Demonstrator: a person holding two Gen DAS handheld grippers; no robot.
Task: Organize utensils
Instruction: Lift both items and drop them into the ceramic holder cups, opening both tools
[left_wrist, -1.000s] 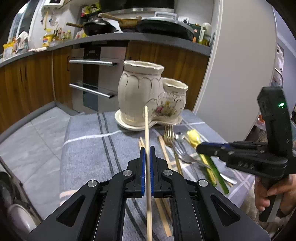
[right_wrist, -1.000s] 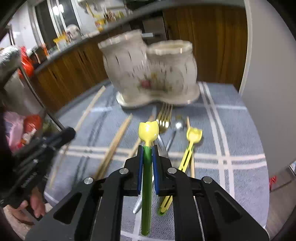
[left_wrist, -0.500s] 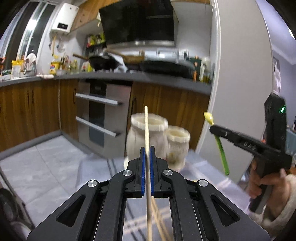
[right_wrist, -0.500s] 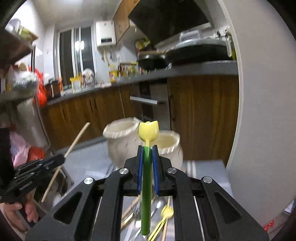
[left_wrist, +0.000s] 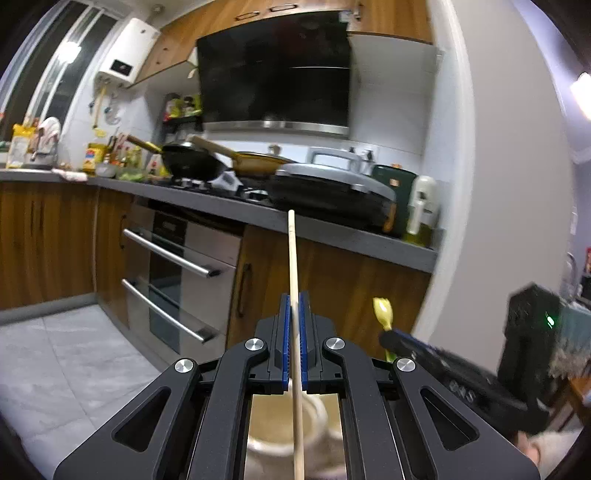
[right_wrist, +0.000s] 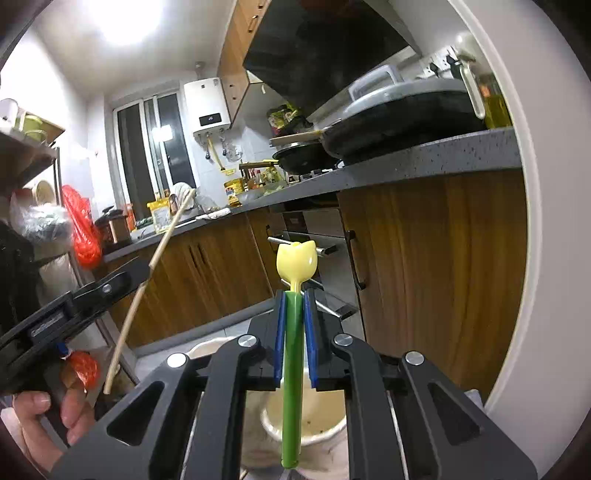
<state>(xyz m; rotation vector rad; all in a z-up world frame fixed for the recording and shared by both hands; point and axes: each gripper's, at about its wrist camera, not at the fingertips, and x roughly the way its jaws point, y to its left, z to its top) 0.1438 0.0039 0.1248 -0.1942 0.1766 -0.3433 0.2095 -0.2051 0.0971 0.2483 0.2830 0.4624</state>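
Observation:
My left gripper (left_wrist: 294, 308) is shut on a thin wooden chopstick (left_wrist: 292, 258) that stands nearly upright between its blue pads. Its lower end hangs over the wide mouth of the cream ceramic holder (left_wrist: 273, 424), seen between the gripper arms. My right gripper (right_wrist: 294, 301) is shut on a green-handled utensil (right_wrist: 291, 369) with a yellow tulip-shaped top (right_wrist: 296, 260). Its lower tip hangs over the holder's smaller pot (right_wrist: 317, 415). From the left wrist, the right gripper (left_wrist: 391, 339) sits just to the right. From the right wrist, the left gripper (right_wrist: 135, 271) and chopstick (right_wrist: 147, 284) are at the left.
A grey kitchen counter (left_wrist: 332, 236) with pans runs behind, above wooden cabinets (right_wrist: 436, 277) and a steel oven (left_wrist: 177, 273). A white rounded pillar (left_wrist: 498, 221) stands close on the right. A person's hand (right_wrist: 48, 413) holds the left gripper's handle.
Both grippers have risen with their utensils and tilted up. The table and loose cutlery have dropped out of view, and the holder now lies below both grippers.

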